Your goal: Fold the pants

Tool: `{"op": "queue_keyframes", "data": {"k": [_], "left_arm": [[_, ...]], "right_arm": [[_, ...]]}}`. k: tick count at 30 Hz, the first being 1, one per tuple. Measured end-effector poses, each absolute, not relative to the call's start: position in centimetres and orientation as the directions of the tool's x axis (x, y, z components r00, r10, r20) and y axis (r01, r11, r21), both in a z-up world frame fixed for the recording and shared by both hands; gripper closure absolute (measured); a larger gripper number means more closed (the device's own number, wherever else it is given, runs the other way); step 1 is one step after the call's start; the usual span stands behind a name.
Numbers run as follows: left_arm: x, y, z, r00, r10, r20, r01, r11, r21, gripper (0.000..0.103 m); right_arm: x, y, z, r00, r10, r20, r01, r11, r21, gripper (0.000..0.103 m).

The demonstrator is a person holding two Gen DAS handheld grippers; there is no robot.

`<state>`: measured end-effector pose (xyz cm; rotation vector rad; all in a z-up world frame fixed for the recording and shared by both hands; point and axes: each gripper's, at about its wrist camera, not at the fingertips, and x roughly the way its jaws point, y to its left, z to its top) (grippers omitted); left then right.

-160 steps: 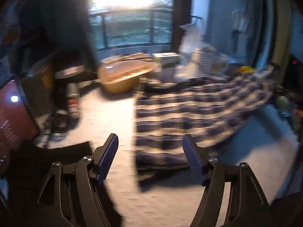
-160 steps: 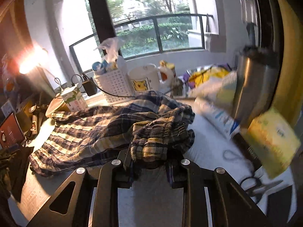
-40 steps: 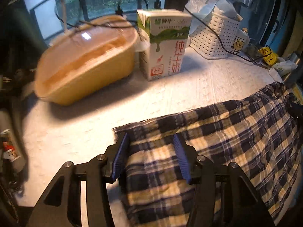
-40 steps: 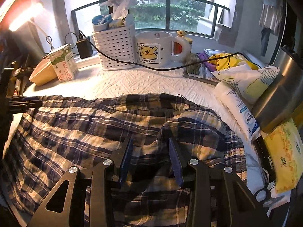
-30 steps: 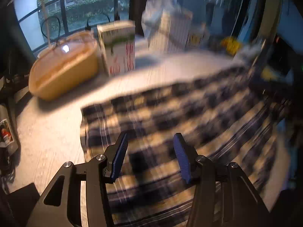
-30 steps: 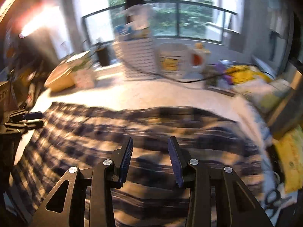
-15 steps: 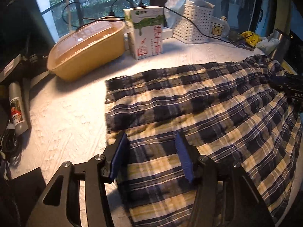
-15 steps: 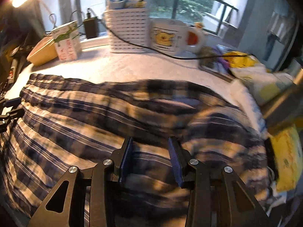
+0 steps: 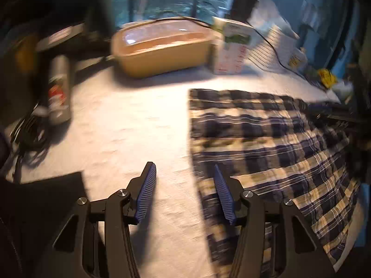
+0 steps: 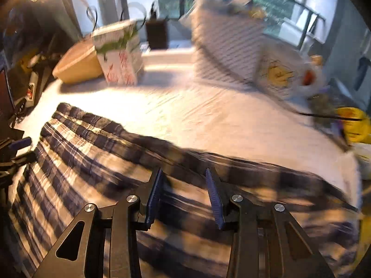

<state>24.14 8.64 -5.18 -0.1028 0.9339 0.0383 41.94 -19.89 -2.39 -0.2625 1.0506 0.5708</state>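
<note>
Blue ribbed pads of the left gripper [image 9: 184, 191] are standing apart over the white textured tablecloth [image 9: 129, 125], gripping nothing, just beside the left edge of the plaid pants [image 9: 266, 143]. Pads of the right gripper [image 10: 183, 197] are likewise hanging parted above the cloth, clamping nothing. Pants are lying spread flat across the table. Behind are sitting a tan lidded dish [image 9: 162, 44], a milk carton [image 10: 118, 55] and a white basket [image 10: 227, 46].

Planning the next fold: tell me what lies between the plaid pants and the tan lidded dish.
Left wrist view: only bare white tablecloth lies between the plaid pants and the tan lidded dish; the milk carton stands beside the dish.
</note>
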Motion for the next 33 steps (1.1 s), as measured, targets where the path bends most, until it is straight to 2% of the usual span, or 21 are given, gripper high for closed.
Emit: {"op": "queue_keyframes", "data": {"k": [10, 18, 21, 28, 30, 32, 33], "left_arm": [[22.1, 11.8, -3.5, 0.626, 0.029, -0.779, -0.169, 0.98, -0.1, 0.05], [21.1, 6.7, -3.1, 0.625, -0.123, -0.771, -0.003, 0.987, -0.16, 0.05], [21.1, 5.0, -4.0, 0.59, -0.219, -0.777, 0.047, 0.97, -0.238, 0.05], [20.2, 2.5, -5.7, 0.561, -0.205, -0.802, 0.084, 0.978, -0.192, 0.05], [19.5, 2.0, -5.8, 0.565, -0.182, -0.804, 0.117, 0.983, -0.14, 0.05], [19.8, 1.6, -5.8, 0.552, -0.156, -0.819, 0.122, 0.987, -0.105, 0.05], [19.9, 1.4, -5.8, 0.548, -0.141, -0.825, 0.124, 0.989, -0.087, 0.05]], "right_arm": [[41.4, -14.4, -1.0, 0.382, 0.359, -0.851, -0.598, 0.798, 0.068, 0.062], [36.0, -18.5, 1.1, 0.399, 0.383, -0.833, -0.624, 0.779, 0.059, 0.062], [33.8, -20.5, 0.6, 0.396, 0.368, -0.841, -0.614, 0.787, 0.055, 0.062], [29.8, -24.2, -2.0, 0.388, 0.351, -0.852, -0.56, 0.824, 0.085, 0.062], [28.6, -24.4, -2.4, 0.423, 0.357, -0.833, -0.564, 0.823, 0.066, 0.059], [27.9, -24.0, -2.5, 0.427, 0.362, -0.829, -0.58, 0.813, 0.056, 0.046], [27.6, -23.9, -2.5, 0.423, 0.366, -0.829, -0.59, 0.805, 0.054, 0.043]]}}
